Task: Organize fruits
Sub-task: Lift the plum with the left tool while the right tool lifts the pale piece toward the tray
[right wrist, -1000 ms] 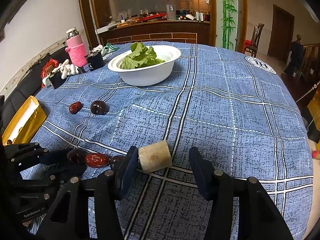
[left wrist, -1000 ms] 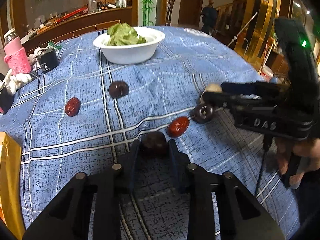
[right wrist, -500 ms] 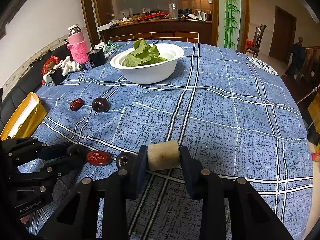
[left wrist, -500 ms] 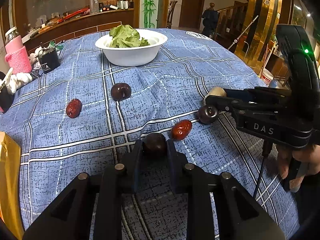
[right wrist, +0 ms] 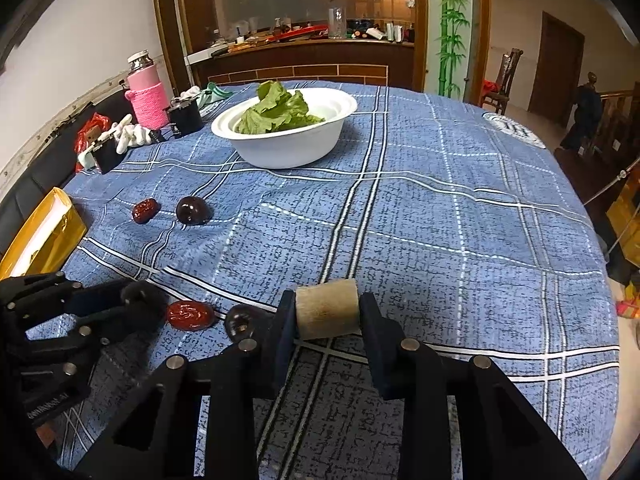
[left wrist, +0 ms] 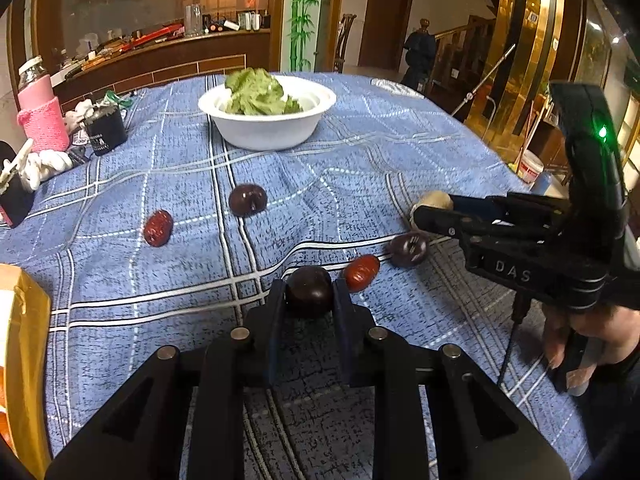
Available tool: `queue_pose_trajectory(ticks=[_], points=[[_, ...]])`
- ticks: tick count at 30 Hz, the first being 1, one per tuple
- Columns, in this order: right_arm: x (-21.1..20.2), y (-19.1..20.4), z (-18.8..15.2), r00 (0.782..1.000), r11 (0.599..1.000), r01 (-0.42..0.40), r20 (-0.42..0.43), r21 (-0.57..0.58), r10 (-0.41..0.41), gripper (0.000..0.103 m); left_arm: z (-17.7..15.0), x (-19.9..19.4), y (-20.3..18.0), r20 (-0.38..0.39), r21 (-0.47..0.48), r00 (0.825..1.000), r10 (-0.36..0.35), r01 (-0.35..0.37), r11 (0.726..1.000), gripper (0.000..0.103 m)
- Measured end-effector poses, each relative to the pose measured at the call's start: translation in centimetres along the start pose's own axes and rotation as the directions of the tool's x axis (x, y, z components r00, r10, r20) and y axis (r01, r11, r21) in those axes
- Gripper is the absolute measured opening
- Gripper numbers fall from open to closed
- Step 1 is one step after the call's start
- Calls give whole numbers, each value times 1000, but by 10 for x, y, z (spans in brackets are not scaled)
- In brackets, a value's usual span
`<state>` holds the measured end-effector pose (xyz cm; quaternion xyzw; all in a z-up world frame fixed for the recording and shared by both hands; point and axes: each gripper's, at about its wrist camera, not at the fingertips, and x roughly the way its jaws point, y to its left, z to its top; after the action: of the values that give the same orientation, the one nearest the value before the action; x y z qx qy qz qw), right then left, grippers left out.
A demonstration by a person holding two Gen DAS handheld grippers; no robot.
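left gripper [left wrist: 309, 294] clamps a dark plum [left wrist: 309, 289]; right gripper [right wrist: 326, 314] clamps a tan cylinder [right wrist: 327, 312].

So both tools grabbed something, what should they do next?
Probably lift both straight up a little. The left tool is shut on a dark round plum, and the right tool has just closed on a tan cylinder-shaped fruit piece. Both still look low over the blue checked tablecloth, with a red date close by.

Left gripper [left wrist: 309, 294]: black, silver pins. Right gripper [right wrist: 326, 314]: black, white "DAS" lettering, green light, black cable.
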<state>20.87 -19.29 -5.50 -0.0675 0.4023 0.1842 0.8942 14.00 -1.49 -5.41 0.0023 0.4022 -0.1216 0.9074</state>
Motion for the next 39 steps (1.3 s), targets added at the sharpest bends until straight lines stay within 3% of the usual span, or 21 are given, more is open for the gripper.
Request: queue_pose_trajectory(ticks=[10,27,39], points=[[-37,11,-3,997,998,34,61,44,-36,33,-4,-35,4,35,-42,999,17,-15,999,19],[-79,43,-46,998,995,37,48,90,-42,33,-48,-97,30,53,-122,994,94,-87,989,20],[-97,144,-44,994,997,-68,80,-30,70,33,-81,-148,80,42,-245,966,256,-239,940,20]])
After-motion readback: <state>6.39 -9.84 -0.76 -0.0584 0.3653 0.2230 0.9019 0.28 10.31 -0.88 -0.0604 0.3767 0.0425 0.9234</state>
